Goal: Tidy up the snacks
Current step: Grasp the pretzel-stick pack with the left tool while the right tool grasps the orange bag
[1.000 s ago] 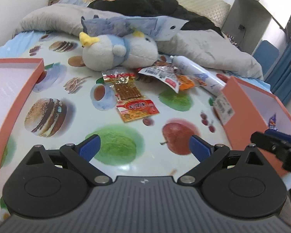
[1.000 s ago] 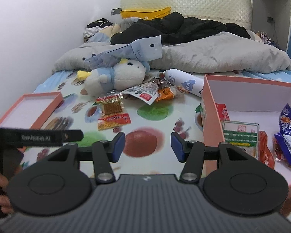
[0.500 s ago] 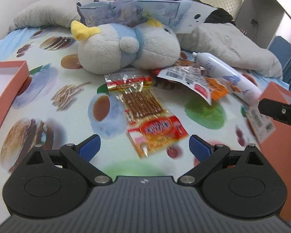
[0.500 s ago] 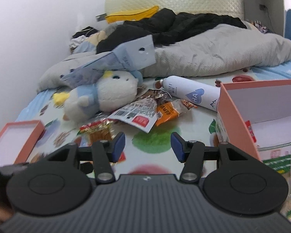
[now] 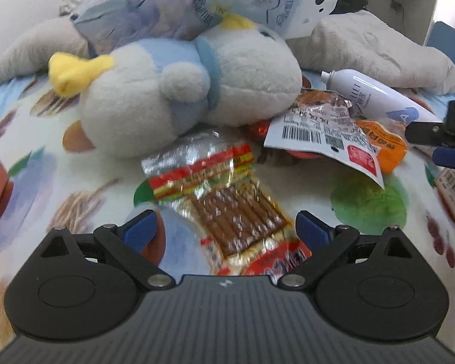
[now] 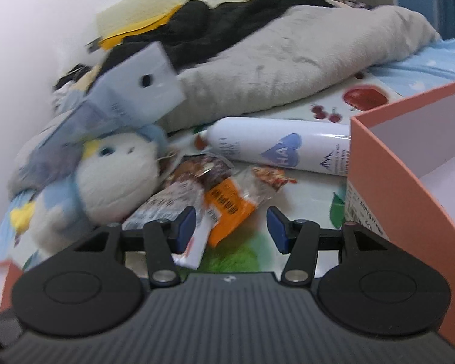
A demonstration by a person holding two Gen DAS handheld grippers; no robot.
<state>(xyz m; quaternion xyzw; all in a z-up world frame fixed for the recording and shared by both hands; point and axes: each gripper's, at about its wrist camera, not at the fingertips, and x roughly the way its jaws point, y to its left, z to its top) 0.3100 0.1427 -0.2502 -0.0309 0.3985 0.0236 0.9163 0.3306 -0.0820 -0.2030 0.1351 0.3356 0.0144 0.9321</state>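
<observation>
On my left wrist view the left gripper [image 5: 224, 227] has its blue pads spread wide with nothing pinched; between them, lying flat on the fruit-printed bed sheet [image 5: 367, 203], is the pretzel-stick packet [image 5: 227, 209], its near end cut off behind my gripper body; just past it lies the plush toy [image 5: 179, 91], with a pale blue bag [image 5: 197, 6] draped over it and running out of the top edge. A white barcode packet [image 5: 324, 133] covers most of an orange packet [image 5: 382, 148] and something red I cannot identify; behind these lies a white bottle [image 5: 376, 97]. At the right edge I see only a dark sliver of the right gripper [image 5: 439, 142].

On my right wrist view the picture is smeared, the left half badly so; the right gripper [image 6: 230, 230] stands half spread and empty — the orange packet [image 6: 230, 209] shows between and beyond its pads, whether touched I cannot tell. The white bottle [image 6: 276, 148] lies beyond, its base hidden behind the orange box [image 6: 391, 176], whose inside is mostly out of frame.
</observation>
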